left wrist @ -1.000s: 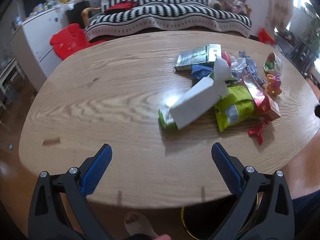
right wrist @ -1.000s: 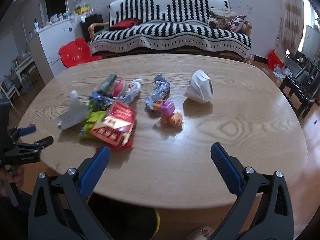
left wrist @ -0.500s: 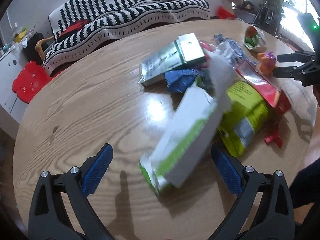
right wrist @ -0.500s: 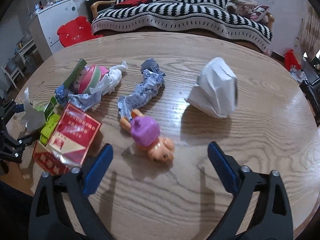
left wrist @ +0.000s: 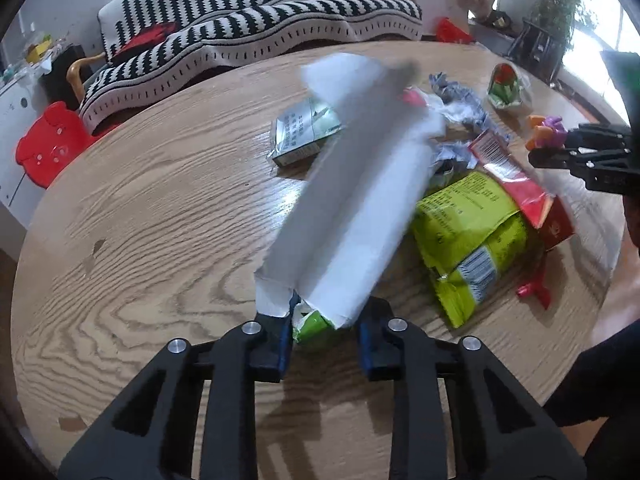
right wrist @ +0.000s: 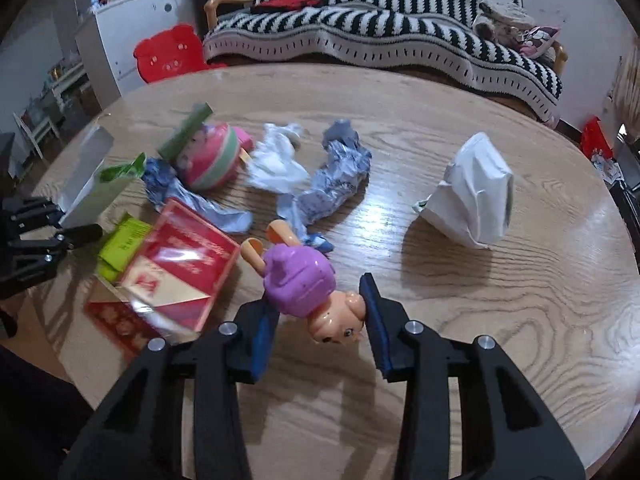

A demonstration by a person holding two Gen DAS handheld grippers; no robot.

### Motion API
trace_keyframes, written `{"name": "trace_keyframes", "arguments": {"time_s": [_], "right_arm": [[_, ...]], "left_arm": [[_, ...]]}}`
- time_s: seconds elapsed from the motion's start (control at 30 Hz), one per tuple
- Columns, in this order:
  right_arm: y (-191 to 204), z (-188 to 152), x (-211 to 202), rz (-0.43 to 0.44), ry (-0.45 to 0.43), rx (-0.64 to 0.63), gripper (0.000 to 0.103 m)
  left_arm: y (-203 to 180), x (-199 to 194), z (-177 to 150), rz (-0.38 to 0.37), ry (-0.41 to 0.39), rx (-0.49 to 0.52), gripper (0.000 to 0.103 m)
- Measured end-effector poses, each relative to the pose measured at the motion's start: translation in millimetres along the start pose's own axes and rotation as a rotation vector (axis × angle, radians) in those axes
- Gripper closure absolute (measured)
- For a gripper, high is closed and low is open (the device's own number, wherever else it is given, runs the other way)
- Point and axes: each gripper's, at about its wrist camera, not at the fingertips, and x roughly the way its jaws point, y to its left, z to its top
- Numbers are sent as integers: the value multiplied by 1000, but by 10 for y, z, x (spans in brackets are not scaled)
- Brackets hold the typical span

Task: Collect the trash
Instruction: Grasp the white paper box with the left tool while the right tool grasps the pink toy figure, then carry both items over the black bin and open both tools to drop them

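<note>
Left wrist view: left gripper (left wrist: 324,338) fingers clamp the torn white carton (left wrist: 352,200); right gripper (right wrist: 318,330) fingers pinch the doll (right wrist: 308,288).

The right gripper (right wrist: 320,330) had its blue pads on either side of a little doll (right wrist: 308,292) in a purple dress, head pointing back at the camera, lying on the wooden table (right wrist: 500,320). Just left of it sat a red box (right wrist: 176,276) on top of a green packet (right wrist: 124,244), with a pink and green ball (right wrist: 210,160), crumpled wrappers (right wrist: 332,184) and a white bag (right wrist: 476,196) scattered beyond. Over at the left edge the left gripper (right wrist: 60,226) was clamped on a white carton (right wrist: 94,184).
</note>
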Motion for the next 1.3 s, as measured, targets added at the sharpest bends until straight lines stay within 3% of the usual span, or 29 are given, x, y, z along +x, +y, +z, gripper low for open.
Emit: {"name": "trace_keyframes", "arguments": {"time_s": [0.2, 0.43, 0.67, 0.73, 0.87, 1.03, 1.3], "right_arm": [[119, -149, -434, 43, -49, 47, 63], [536, -509, -1061, 104, -91, -10, 63], [867, -1202, -1315, 194, 7, -45, 63], [943, -1393, -1289, 209, 50, -49, 63], [1036, -1689, -1085, 197, 152, -48, 63], [1075, -1858, -798, 166, 245, -50, 63], [1123, -2021, -366, 109, 374, 37, 63]], "left_arm": [[-52, -416, -161, 45, -28, -67, 80], [-503, -936, -720, 19, -12, -83, 80], [-897, -1111, -1336, -63, 26, -84, 80], [-1025, -1050, -1503, -111, 69, -66, 80], [-1121, -819, -1673, -136, 156, -42, 80], [-1112, -421, -1852, -162, 298, -78, 80], [-1168, 94, -1951, -210, 447, -134, 79]]}}
